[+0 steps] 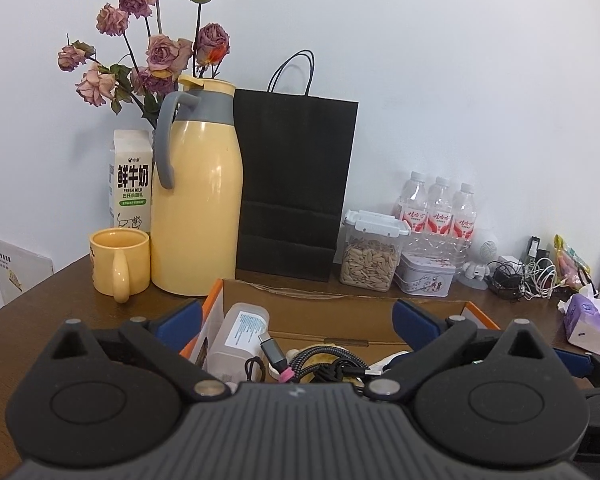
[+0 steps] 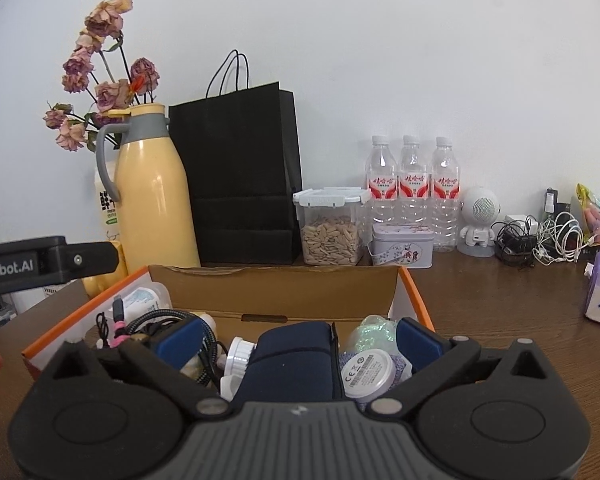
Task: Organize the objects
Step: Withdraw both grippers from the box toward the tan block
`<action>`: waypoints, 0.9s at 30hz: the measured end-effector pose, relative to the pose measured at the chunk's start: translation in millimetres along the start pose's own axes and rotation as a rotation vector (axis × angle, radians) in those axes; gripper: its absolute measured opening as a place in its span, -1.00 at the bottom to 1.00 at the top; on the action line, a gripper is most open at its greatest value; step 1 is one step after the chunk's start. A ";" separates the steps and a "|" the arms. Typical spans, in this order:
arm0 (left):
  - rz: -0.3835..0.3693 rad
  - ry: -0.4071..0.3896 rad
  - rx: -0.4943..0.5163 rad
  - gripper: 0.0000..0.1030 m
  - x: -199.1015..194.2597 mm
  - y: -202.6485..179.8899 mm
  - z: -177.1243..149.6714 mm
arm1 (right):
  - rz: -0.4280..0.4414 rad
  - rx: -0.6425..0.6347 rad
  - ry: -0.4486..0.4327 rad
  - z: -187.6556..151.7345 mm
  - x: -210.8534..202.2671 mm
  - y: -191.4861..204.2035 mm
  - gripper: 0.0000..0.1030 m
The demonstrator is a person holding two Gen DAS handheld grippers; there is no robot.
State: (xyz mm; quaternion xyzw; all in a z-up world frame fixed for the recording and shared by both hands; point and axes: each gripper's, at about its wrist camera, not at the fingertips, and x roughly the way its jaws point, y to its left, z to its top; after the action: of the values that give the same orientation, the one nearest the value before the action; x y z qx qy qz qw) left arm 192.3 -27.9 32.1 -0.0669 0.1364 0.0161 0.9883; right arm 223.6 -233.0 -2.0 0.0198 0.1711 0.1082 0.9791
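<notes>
An open cardboard box with orange edges (image 1: pixel 340 304) (image 2: pixel 276 284) stands on the brown table. It holds a white plastic case (image 1: pixel 240 336), a braided USB cable (image 1: pixel 284 356) (image 2: pixel 160 320), a dark blue pouch (image 2: pixel 292 360), a white round tin (image 2: pixel 366 370) and a white cap (image 2: pixel 238 356). My left gripper (image 1: pixel 296 320) is open and empty over the box's left part. My right gripper (image 2: pixel 296 340) is open over the box, its blue pads on either side of the pouch, with nothing held.
Behind the box stand a yellow thermos jug (image 1: pixel 198 200) (image 2: pixel 152 192), a yellow mug (image 1: pixel 118 266), a milk carton (image 1: pixel 130 184), a black paper bag (image 1: pixel 292 184) (image 2: pixel 240 176), a seed jar (image 1: pixel 370 256) (image 2: pixel 332 228), a tin (image 2: pixel 402 246), three water bottles (image 2: pixel 412 184), chargers (image 2: pixel 540 236) and tissues (image 1: pixel 588 324).
</notes>
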 end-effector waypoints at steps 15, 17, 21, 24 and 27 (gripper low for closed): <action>-0.044 0.013 0.037 1.00 -45.8 9.0 -5.7 | 0.037 -0.049 0.003 -12.8 -55.3 4.3 1.00; -0.044 0.026 0.045 1.00 -50.7 12.8 -9.6 | 0.038 -0.057 0.019 -18.0 -60.6 5.0 1.00; -0.037 0.062 0.062 1.00 -58.7 21.4 -20.2 | 0.045 -0.071 0.058 -29.4 -68.0 6.3 1.00; -0.026 0.095 0.072 1.00 -61.5 29.1 -28.6 | 0.049 -0.077 0.097 -39.5 -69.9 6.7 1.00; -0.015 0.128 0.086 1.00 -63.4 35.9 -38.0 | 0.049 -0.083 0.130 -47.3 -70.6 7.3 1.00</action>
State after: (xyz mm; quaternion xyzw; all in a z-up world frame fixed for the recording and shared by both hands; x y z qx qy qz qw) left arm 119.3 1.6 8.4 -0.0265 0.1992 -0.0016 0.9796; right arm 141.2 -241.2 -22.6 -0.0237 0.2290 0.1404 0.9630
